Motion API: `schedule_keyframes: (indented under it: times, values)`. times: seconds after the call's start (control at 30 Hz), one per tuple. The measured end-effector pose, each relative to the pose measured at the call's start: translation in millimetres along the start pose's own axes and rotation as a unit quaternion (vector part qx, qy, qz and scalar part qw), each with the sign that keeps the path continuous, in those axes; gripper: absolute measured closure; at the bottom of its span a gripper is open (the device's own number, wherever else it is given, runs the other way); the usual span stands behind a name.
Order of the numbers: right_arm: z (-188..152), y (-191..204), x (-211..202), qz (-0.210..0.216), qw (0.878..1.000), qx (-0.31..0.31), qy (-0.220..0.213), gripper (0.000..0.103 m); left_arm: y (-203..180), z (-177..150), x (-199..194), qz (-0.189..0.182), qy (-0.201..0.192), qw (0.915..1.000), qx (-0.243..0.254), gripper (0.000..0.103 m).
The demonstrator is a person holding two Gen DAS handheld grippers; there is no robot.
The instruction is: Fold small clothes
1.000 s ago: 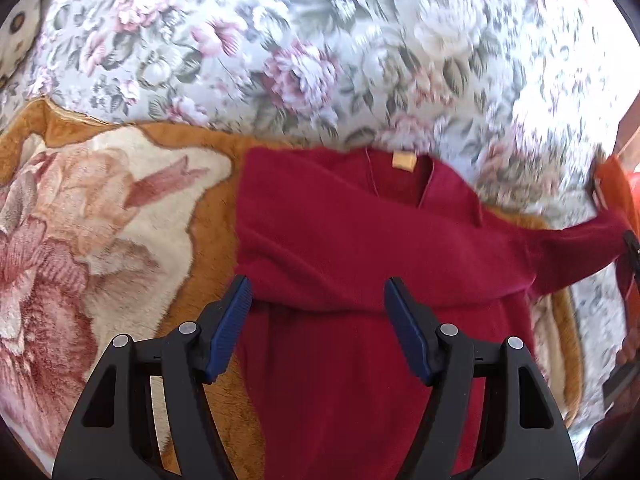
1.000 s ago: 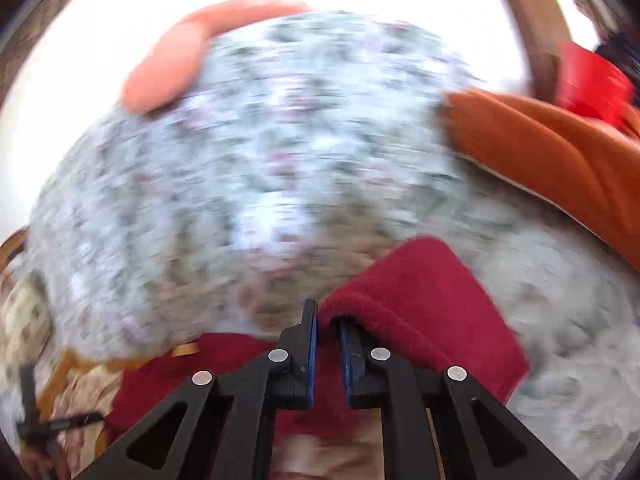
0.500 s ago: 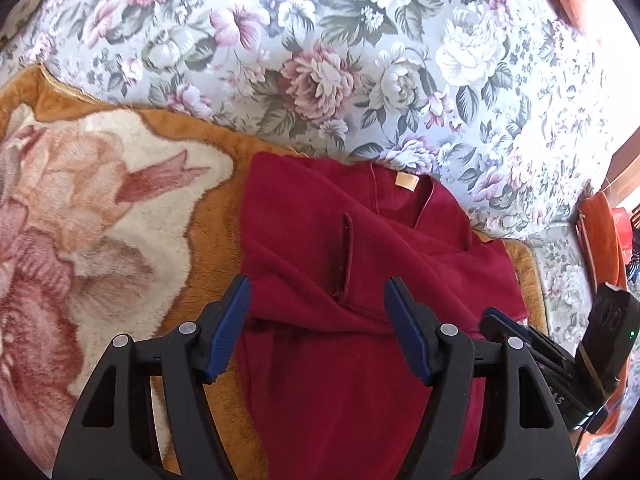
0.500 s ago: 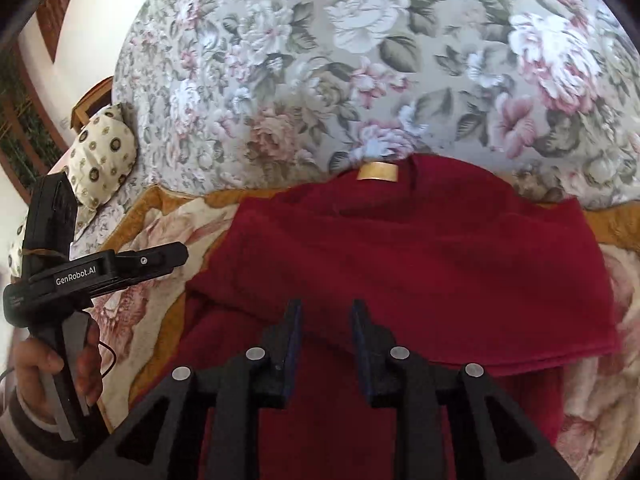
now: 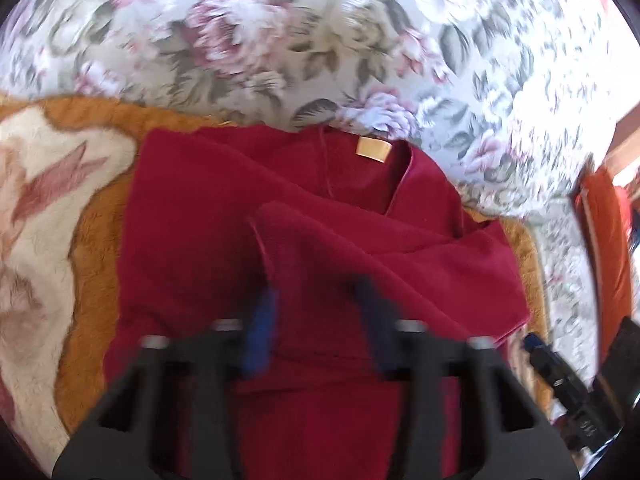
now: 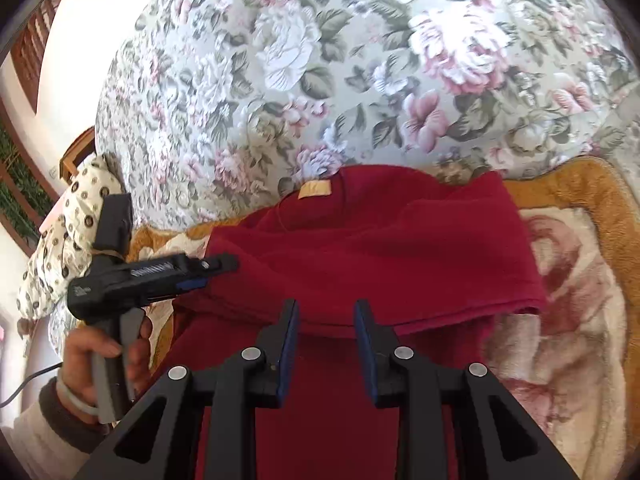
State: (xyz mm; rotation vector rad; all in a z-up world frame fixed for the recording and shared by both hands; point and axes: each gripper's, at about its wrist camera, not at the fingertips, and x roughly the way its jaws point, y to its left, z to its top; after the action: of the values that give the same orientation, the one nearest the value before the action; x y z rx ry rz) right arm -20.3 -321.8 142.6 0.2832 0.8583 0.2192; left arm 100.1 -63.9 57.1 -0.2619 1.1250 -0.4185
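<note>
A dark red fleece sweater (image 5: 192,220) with a tan neck label (image 5: 374,148) lies on a plush blanket, both sleeves folded across its chest. My left gripper (image 5: 316,320) is blurred and low over the sweater. Its jaws are closing with red fabric in the gap, and I cannot see the pads pressing. In the right wrist view the left gripper (image 6: 216,274), held by a hand (image 6: 104,352), reaches the left edge of the sweater (image 6: 400,248). My right gripper (image 6: 326,332) hovers just above the folded sleeve's hem. Its jaws are opening and nothing is between them.
A floral cover (image 6: 320,60) rises behind the sweater. The orange-bordered plush blanket (image 6: 580,240) spreads on both sides. A spotted pillow (image 6: 60,248) lies far left, and an orange-red cloth (image 5: 608,260) sits at the right. The right gripper's body (image 5: 560,380) shows at lower right.
The right gripper let go of the sleeve, which now lies across the chest, and dropped low over the sweater with jaws parted. The left gripper moved in toward the sweater and its jaws narrowed.
</note>
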Motion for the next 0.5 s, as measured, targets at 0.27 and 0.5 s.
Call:
schedule_keyframes:
  times: [0.27,0.5]
  values:
    - [11,-22,-26,-0.034,0.999,0.020,-0.032,0.076,4,21,-60,-0.008,-0.086,0.9962,0.015,0.101]
    - [23,-14,-16,-0.039,0.999,0.008,-0.028,0.076,47,18,-69,-0.004,-0.066,0.9977,-0.014,0.101]
